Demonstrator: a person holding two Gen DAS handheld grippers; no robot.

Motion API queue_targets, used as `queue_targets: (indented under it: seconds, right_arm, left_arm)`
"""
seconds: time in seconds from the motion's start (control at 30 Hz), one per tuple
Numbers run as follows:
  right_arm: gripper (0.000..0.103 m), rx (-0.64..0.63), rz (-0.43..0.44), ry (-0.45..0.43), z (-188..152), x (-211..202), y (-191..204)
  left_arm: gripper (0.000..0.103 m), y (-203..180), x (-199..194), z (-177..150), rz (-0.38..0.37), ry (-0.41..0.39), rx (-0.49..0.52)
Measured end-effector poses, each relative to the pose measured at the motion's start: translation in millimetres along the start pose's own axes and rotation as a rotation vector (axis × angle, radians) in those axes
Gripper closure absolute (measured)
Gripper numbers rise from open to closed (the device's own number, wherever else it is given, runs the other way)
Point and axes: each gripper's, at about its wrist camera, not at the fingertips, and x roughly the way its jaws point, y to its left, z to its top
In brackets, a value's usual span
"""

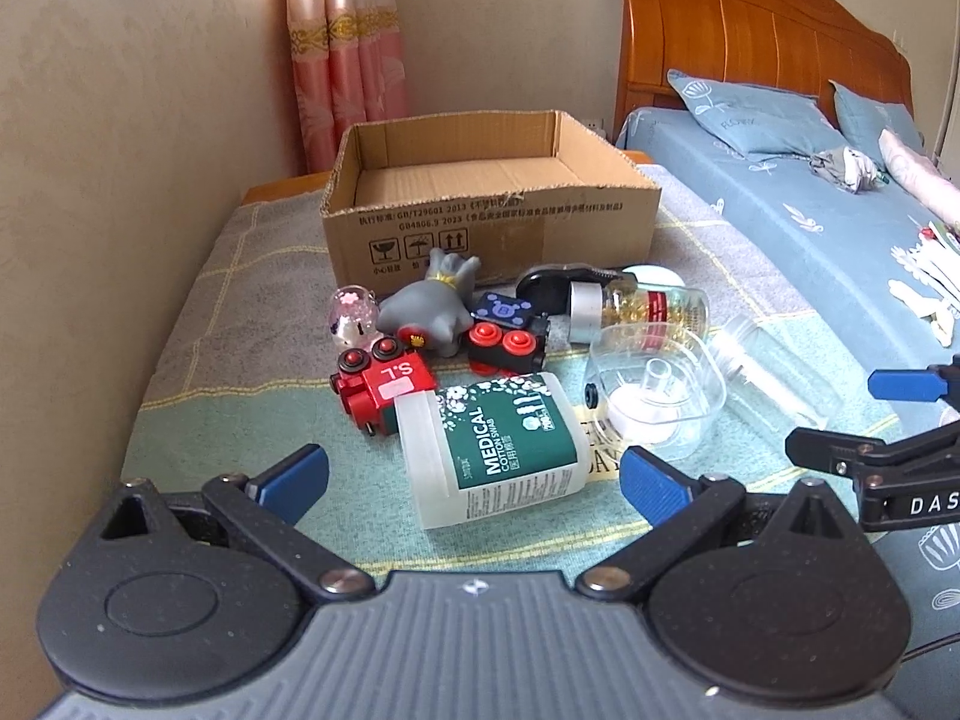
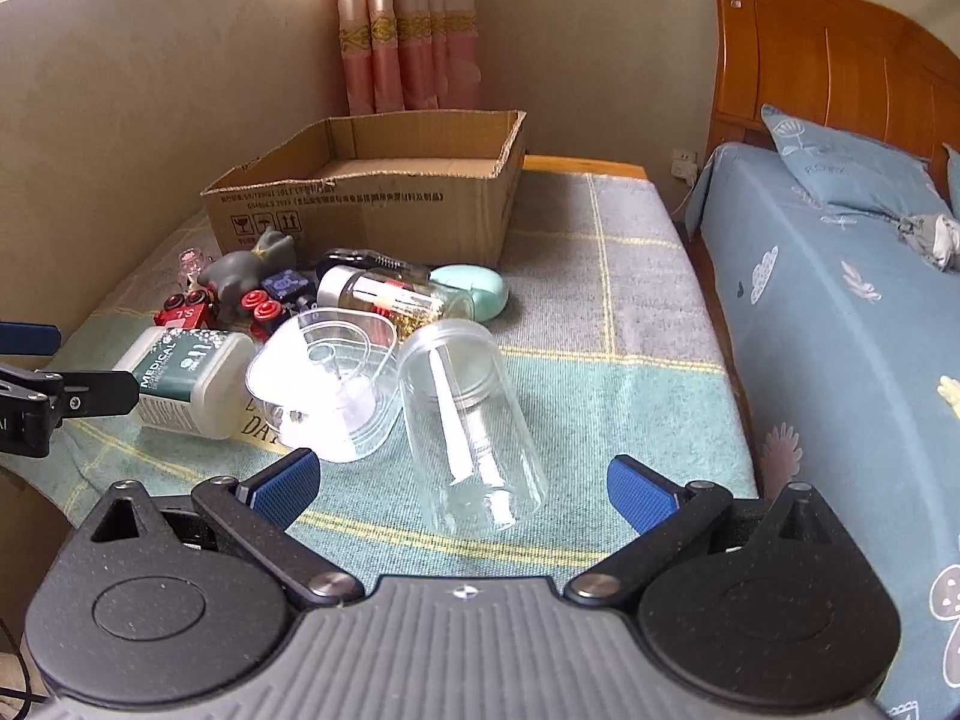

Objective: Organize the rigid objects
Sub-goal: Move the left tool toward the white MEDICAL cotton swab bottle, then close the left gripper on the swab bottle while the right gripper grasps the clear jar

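Nothing has gone into the open brown cardboard box [image 1: 492,192] yet, as far as both views show: its floor is bare, and every item lies on the checked green and grey cloth [image 2: 600,324] covering the counter in front of it. By my judgement the sorting is at its very start.

The left hand-held gripper [image 1: 474,477] is spread wide and holds nothing. Between and just beyond its blue pads [image 1: 294,483] lies the white rectangular plastic box with the green "MEDICAL COTTON SWAB" label [image 1: 498,444], on its side. It looks like the nearest pick for that side.

The right hand-held gripper [image 2: 462,489] is also spread wide and empty. The clear plastic cylindrical jar [image 2: 468,420] lies on its side straight ahead, its closed end toward the pads.

Left to move:
- the clear square plastic tub [image 2: 330,384], tipped against the cotton swab box
- the glass bottle with gold contents, red label and silver cap [image 1: 636,303]
- the pale mint oval case [image 2: 480,291]
- 2 red and black toy train cars [image 1: 384,384]
- the grey rubbery animal figure [image 1: 429,306]
- the small clear and pink trinket [image 1: 351,315]
- a black object behind the bottle, too hidden to name

All sit close together, several touching, just before the box's front wall.
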Motion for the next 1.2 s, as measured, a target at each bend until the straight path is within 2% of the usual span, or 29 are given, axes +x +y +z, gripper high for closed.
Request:
queue_targets:
  seconds: [0.33, 0.57, 0.93, 1.2]
  right_arm:
    - [0.0, -0.012, 0.136, 0.068, -1.0, 11.1, 16.9]
    - [0.0, -0.054, 0.274, 0.102, -4.7, 6.1, 38.3]
    - [0.0, -0.11, 0.229, 0.083, -0.4, 1.2, 28.3]
    - [0.0, -0.274, 0.219, 0.018, 26.0, 1.5, 7.0]
  left_arm:
    - [0.001, 2.6, 27.6, 4.3, -0.01, 0.042, -0.003]
    - [0.001, 3.0, 42.5, 6.4, -0.015, 0.065, 0.002]
    - [0.001, -0.2, 70.7, 8.6, 0.0, 0.141, 0.028]
    - [0.001, 19.3, 61.3, -3.0, 0.01, 0.157, 0.012]
